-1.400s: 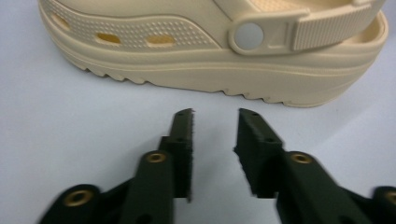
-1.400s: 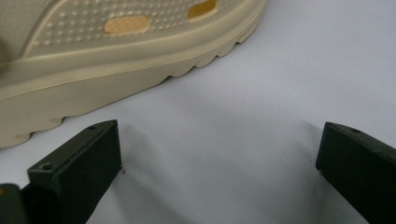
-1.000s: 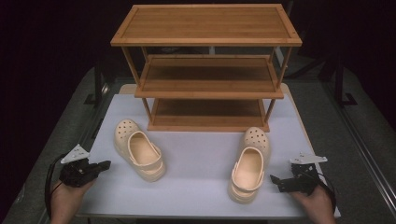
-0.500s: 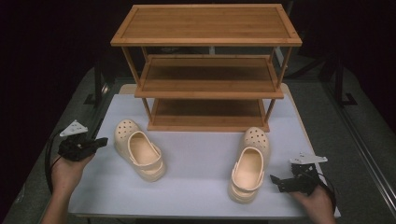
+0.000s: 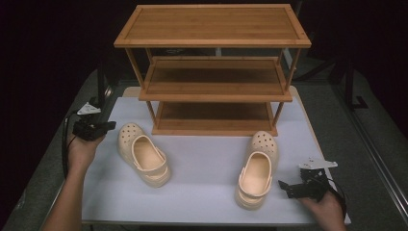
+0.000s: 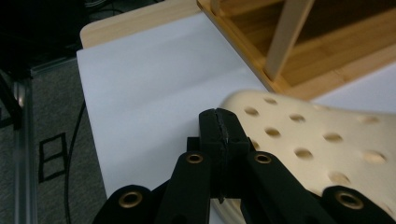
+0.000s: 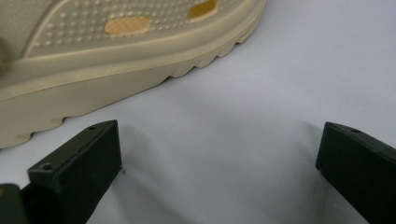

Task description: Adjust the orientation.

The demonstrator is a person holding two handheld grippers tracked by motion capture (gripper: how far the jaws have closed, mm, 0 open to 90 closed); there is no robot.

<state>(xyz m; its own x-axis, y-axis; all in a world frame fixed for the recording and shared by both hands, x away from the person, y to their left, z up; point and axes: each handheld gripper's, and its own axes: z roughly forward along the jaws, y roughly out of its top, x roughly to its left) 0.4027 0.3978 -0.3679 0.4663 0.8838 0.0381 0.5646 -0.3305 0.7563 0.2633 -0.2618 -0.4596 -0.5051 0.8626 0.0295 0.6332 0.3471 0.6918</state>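
Both clogs, the left clog (image 5: 144,155) and the right clog (image 5: 257,169), look like soft matt cream foam, smooth on top with punched holes and finely pimpled along the side above a ridged sole. The shoe rack (image 5: 214,72) is warm-toned wood with visible grain and a satin sheen. The table (image 5: 202,192) carries a smooth matt white sheet, bare pale wood showing at its far left corner; the left gripper (image 6: 219,122) is matt black plastic with brass-coloured rivets.

Right gripper (image 7: 219,163) with its two black jaws spread wide apart over the white table surface (image 7: 289,70), nothing between them; the ridged sole edge of a cream clog (image 7: 116,60) lies just beyond the left jaw, not touching it.
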